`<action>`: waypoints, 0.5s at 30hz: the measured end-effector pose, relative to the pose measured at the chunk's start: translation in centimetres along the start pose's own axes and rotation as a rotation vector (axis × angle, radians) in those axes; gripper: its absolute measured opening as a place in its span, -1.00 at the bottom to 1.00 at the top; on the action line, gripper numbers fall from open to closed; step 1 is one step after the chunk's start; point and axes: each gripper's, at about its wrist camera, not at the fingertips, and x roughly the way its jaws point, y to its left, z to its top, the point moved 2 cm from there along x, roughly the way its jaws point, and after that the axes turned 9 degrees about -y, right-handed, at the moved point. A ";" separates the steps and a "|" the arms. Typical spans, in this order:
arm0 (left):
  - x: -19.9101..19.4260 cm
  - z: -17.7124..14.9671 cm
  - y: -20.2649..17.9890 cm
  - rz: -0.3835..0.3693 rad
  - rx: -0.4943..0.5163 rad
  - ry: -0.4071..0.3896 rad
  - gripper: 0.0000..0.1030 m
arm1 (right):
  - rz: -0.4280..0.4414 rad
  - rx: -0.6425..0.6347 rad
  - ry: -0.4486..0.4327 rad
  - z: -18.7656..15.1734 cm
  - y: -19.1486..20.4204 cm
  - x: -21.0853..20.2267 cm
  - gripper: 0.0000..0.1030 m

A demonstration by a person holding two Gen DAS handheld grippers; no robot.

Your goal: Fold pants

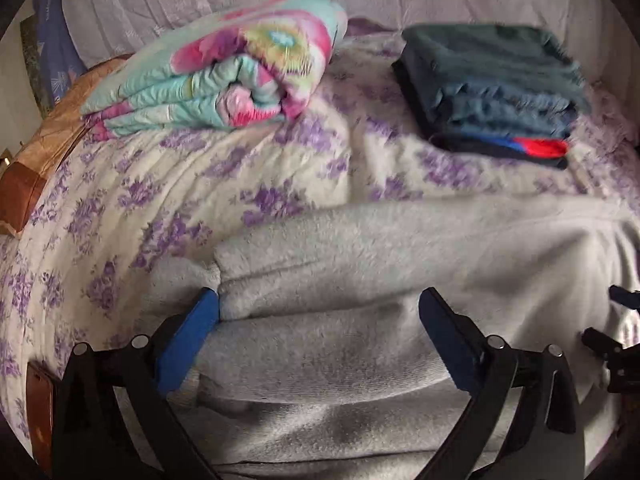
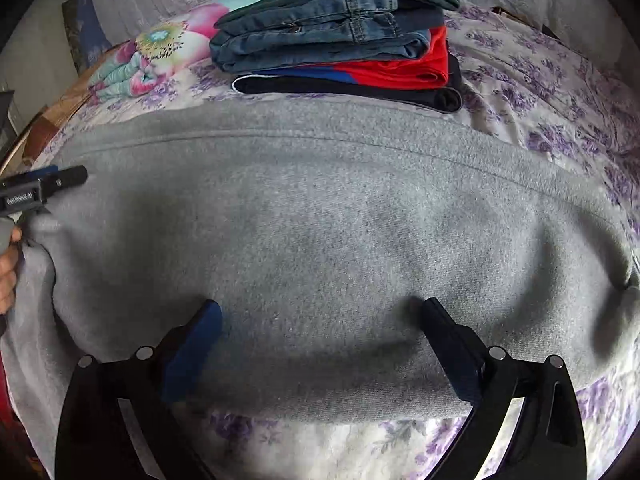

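Note:
Grey fleece pants (image 1: 360, 248) lie across the bed, folded over themselves, with a pale inner layer showing at the left end. My left gripper (image 1: 320, 300) is open, its blue-padded fingers (image 1: 192, 336) spread over the folded end of the pants. In the right wrist view the pants (image 2: 320, 220) spread wide and flat. My right gripper (image 2: 320, 312) is open just above the near edge of the pants, holding nothing. The left gripper (image 2: 44, 188) shows at the far left of that view, over the pants' left end.
A stack of folded clothes (image 2: 340, 40), jeans, red and dark items, sits behind the pants. A rolled floral quilt (image 1: 224, 72) lies at the back left. The bedspread (image 1: 120, 200) is white with purple flowers. The bed's left edge (image 1: 24, 184) is brown.

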 end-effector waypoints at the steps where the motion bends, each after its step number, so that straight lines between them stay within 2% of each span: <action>1: -1.4 0.7 1.0 -0.019 -0.018 -0.065 0.90 | 0.028 -0.020 -0.046 0.3 0.3 -1.0 0.93; 3: -3.7 1.9 3.8 0.002 -0.069 -0.182 0.90 | 0.003 -0.122 -0.124 1.4 1.0 -2.4 0.89; 5: -4.1 2.5 6.8 -0.001 -0.136 -0.223 0.90 | 0.009 -0.228 -0.181 2.8 1.6 -2.9 0.85; 8: -1.7 1.5 11.3 -0.146 -0.271 -0.172 0.90 | 0.066 -0.338 -0.244 5.0 2.2 -2.1 0.85; 11: 1.2 0.3 13.2 -0.282 -0.398 -0.046 0.89 | 0.087 -0.406 -0.259 6.8 2.7 -0.1 0.85; 12: 1.5 0.3 13.0 -0.311 -0.393 -0.047 0.89 | 0.085 -0.422 -0.246 7.4 3.0 0.7 0.85; 15: 1.4 0.6 11.5 -0.303 -0.303 -0.045 0.89 | 0.111 -0.465 -0.186 8.7 3.5 3.4 0.71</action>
